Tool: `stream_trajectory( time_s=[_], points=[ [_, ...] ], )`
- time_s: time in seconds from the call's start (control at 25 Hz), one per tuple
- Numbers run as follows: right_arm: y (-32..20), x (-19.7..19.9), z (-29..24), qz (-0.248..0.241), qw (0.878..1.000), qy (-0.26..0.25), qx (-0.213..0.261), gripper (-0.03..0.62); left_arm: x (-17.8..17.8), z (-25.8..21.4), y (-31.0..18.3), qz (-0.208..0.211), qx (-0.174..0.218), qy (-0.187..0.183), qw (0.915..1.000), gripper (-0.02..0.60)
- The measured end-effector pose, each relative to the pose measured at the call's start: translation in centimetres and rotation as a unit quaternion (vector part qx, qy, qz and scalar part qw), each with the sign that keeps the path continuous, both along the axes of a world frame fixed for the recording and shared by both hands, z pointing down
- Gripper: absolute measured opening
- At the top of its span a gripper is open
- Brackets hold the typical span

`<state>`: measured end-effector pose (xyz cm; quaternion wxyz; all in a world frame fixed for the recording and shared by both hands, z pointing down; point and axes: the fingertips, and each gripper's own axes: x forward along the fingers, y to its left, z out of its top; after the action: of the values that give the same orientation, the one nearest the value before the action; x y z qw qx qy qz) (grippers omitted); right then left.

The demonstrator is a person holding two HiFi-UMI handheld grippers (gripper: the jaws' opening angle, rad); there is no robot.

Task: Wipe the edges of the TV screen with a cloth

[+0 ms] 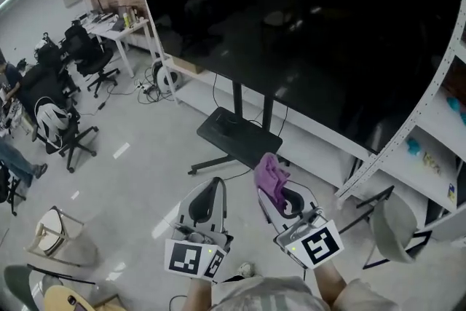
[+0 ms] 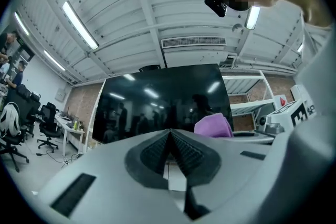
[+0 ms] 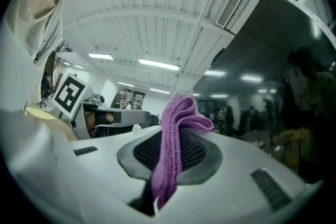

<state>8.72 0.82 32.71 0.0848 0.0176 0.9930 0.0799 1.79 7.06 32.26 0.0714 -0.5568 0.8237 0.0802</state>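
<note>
- At the far left, black office chairs (image 1: 60,124) stand on the grey floor (image 1: 131,178). A white desk (image 1: 120,29) sits further off, near the brick wall.
- Your left gripper (image 1: 215,186) is near you, left of centre. Its jaws are pressed together with nothing between them, and they point toward the TV. Its marker cube (image 1: 191,258) sits at the end nearest you.
- Your right gripper (image 1: 280,193) is just to the right of the left one, and the two do not touch. Its jaws pinch the purple cloth (image 3: 181,118).
- The cloth rises past the jaw tips in a folded bunch. A narrower strip of it runs down between the ribbed pads (image 3: 197,152) toward the gripper body.
- The cloth is held clear of the TV screen (image 1: 306,25), on your side of it and below its lower edge. It touches neither the glass nor the frame.
- The TV screen is large and dark and fills the far right of the scene. It reflects the ceiling lights.
- The screen stands on a black stand (image 1: 237,135), whose flat base rests on the floor just beyond the jaw tips.
- At the right, a white metal shelving rack (image 1: 429,120) stands beside the screen's right edge.
</note>
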Motion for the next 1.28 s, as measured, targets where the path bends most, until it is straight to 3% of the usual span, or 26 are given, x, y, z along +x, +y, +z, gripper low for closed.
stream_trajectory(
  time_s=[0.48,0.84,1.0,1.28],
  points=[
    [-2.1,-1.7,0.1,0.048,0.999,-0.006,-0.007,0.054,-1.7,-1.0,-3.5,0.06,0.001,-0.011,0.9981,0.015],
    [-2.1,-1.8,-0.4,0.105,0.994,-0.02,0.007,0.054,-2.3,-0.5,-6.7,0.138,0.0,0.003,0.9904,0.015],
    [-5.6,0.6,0.5,0.159,0.987,0.0,0.015,0.054,0.3,-0.5,-11.1,0.192,-0.005,-0.001,0.9814,0.015],
    [-13.3,7.3,0.8,0.256,0.967,-0.008,-0.006,0.054,8.7,-2.1,-20.0,0.303,0.007,-0.033,0.9522,0.015]
  ],
)
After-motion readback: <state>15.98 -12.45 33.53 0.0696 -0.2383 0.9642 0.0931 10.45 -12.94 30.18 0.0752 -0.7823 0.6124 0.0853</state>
